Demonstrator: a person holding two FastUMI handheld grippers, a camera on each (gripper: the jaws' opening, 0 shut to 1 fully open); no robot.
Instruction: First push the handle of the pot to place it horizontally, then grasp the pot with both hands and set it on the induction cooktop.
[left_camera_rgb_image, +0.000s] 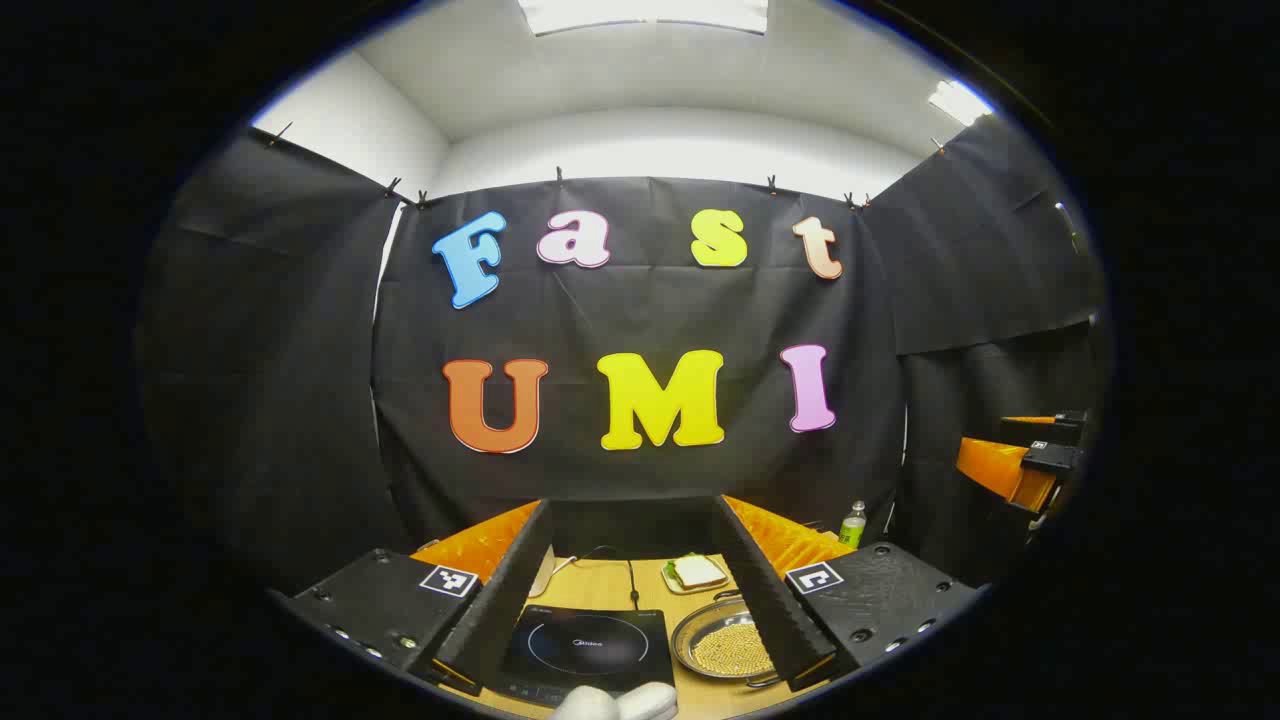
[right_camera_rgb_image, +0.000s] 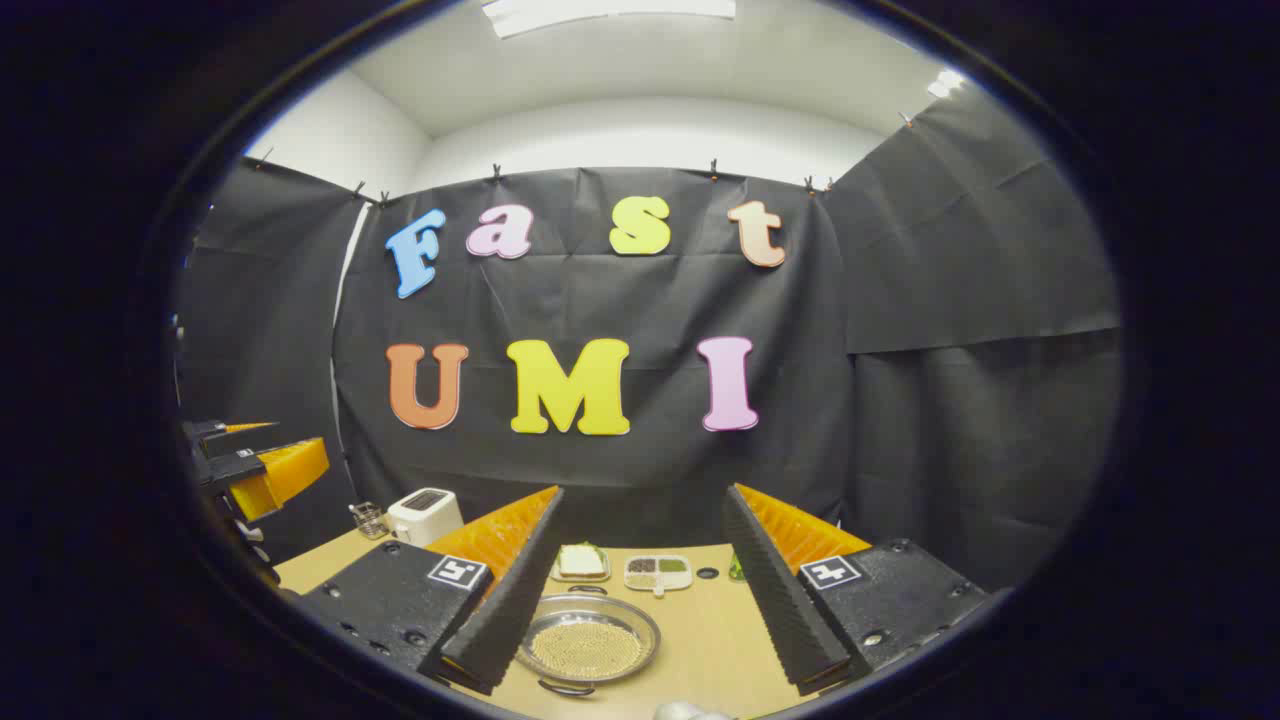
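The pot (right_camera_rgb_image: 590, 643), a shallow round metal pan filled with pale grains, is seen on the wooden table (right_camera_rgb_image: 705, 640) just right of the induction cooktop (left_camera_rgb_image: 590, 645). One loop handle (right_camera_rgb_image: 565, 688) points toward the near edge, so the handle axis runs near to far. Bare tabletop lies to the pot's right. The left gripper (left_camera_rgb_image: 630, 600) and right gripper (right_camera_rgb_image: 635, 620) are held above the table, jaws spread wide, nothing gripped. The pot's far handle is hard to make out.

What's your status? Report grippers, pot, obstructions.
Both grippers' jaws open, holding nothing. Pot on table beside induction cooktop, not on it. Cooktop surface bare.
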